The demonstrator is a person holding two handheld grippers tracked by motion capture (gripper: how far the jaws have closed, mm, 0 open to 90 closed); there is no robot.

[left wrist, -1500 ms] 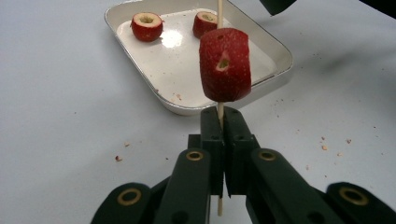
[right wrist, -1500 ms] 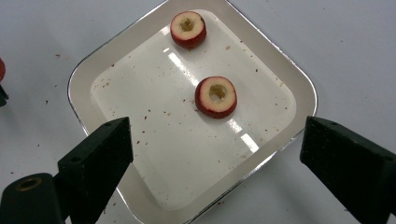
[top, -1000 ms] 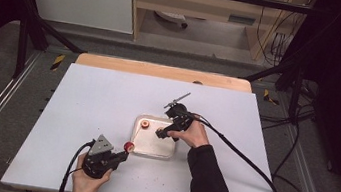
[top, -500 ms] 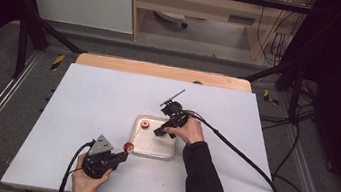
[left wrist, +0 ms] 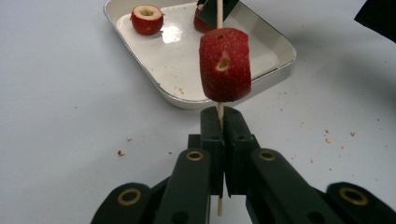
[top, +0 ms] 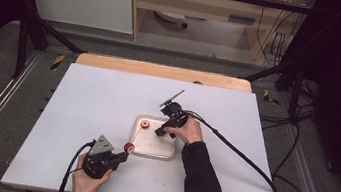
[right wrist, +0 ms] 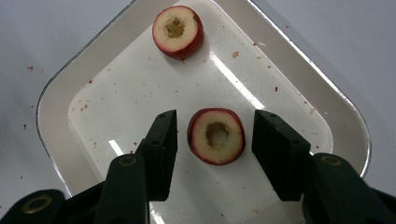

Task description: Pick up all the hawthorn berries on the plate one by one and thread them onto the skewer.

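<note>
My left gripper [left wrist: 223, 140] is shut on a thin wooden skewer [left wrist: 219, 116] that carries one cored red fruit piece [left wrist: 225, 65]. It sits near the table's front, just left of the white tray [top: 151, 147]. My right gripper [right wrist: 216, 126] points down into the tray [right wrist: 280, 121]. Its jaws have just been closing and now stand on either side of a cored fruit piece [right wrist: 216, 136], with a small gap at each pad. A second fruit piece [right wrist: 178, 31] lies farther off in the tray.
Red crumbs are scattered on the white table [top: 107, 102] around the tray. A wooden strip [top: 162, 71] runs along the table's far edge. Black cables [top: 240, 156] trail from both grippers to the right and front.
The right gripper has shifted slightly over the tray. The left gripper with the skewer has stayed put.
</note>
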